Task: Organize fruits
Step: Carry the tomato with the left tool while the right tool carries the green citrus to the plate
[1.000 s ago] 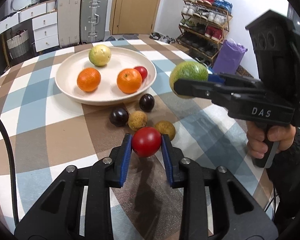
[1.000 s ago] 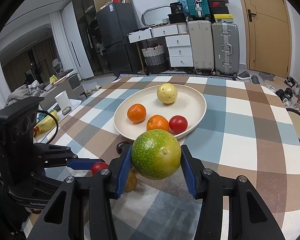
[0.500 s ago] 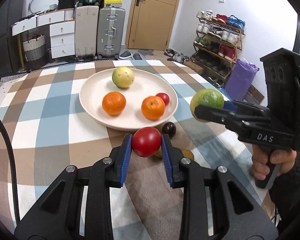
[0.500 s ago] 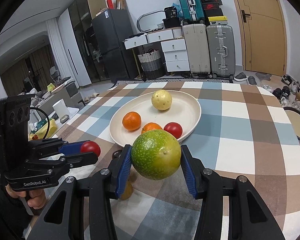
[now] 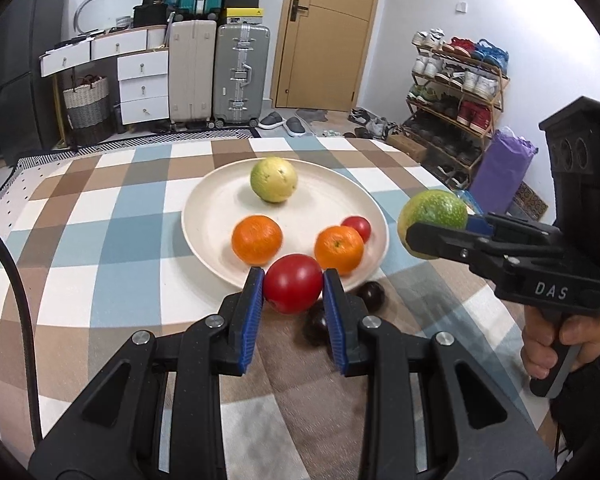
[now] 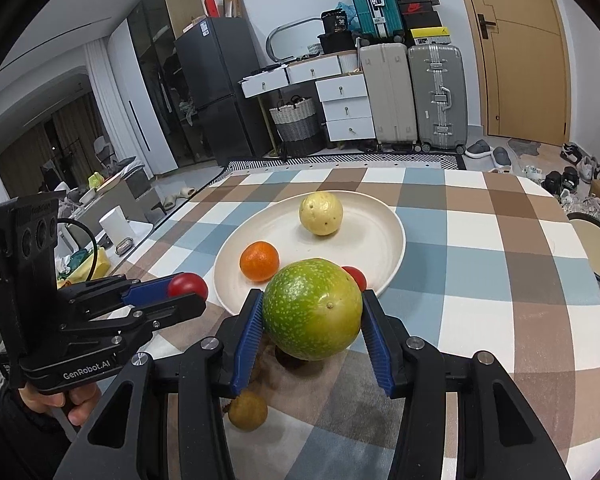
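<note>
The checked table (image 5: 100, 240) fills most of what you see, its cloth in blue, brown and white squares. On it sits the cream plate (image 5: 220, 208), round and shallow, just ahead of both your tools.

Your right gripper (image 6: 312, 316) is clamped on the green fruit (image 6: 312, 310), the biggest fruit here; its blue pads (image 6: 250, 328) press both sides, and the fruit hangs in the air above the table just short of the plate's near rim. From the left camera you see the same gripper (image 5: 432, 228) side-on, held by your right hand (image 5: 560, 344) at the edge of the table.

On the plate lies a yellow fruit (image 5: 274, 180) at the far side, with two oranges nearer you: the left orange (image 5: 257, 240) and the right orange (image 5: 339, 250). A small red fruit (image 5: 357, 227) rests just behind the right orange.

Your left gripper (image 5: 293, 286) is closed narrow on the red tomato (image 5: 293, 283), which is off the table, at the plate's near rim. Your left hand (image 6: 60, 400) grips its handle.

Smallest are the loose pieces on the cloth near the plate: two dark plums (image 5: 372, 296), close together just right of the tomato, and a brown fruit (image 6: 248, 410) lying nearer you on the cloth.
</note>
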Demonstrator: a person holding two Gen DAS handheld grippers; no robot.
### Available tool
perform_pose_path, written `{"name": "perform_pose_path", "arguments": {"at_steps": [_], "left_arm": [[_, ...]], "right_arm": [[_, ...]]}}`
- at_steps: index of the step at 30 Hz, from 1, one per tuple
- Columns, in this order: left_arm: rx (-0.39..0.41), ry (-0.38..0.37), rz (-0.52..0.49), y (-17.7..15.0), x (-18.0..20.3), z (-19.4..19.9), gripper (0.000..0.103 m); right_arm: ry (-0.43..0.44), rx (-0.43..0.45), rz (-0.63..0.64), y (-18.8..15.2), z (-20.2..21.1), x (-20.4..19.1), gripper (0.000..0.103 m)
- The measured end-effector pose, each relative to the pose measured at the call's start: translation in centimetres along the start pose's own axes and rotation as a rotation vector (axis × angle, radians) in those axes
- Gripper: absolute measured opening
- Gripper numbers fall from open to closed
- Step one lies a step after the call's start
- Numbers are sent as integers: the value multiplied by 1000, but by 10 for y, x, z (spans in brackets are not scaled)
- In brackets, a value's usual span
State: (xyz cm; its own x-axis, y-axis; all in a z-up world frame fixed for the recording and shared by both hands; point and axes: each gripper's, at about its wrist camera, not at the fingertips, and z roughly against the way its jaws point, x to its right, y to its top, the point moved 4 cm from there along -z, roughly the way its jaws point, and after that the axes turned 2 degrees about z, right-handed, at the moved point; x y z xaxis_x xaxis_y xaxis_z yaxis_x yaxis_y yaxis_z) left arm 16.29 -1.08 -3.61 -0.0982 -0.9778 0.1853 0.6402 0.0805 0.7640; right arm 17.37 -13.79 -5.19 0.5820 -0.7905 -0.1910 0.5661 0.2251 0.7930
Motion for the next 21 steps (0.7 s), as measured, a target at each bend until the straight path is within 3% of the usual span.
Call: {"name": "perform_pose_path", "arguments": {"at_steps": [21], "left_arm": [[-4,78,33,12,-24,-38,27]], "right_arm": [[-30,-23,-21,27,-31,8,49]]}}
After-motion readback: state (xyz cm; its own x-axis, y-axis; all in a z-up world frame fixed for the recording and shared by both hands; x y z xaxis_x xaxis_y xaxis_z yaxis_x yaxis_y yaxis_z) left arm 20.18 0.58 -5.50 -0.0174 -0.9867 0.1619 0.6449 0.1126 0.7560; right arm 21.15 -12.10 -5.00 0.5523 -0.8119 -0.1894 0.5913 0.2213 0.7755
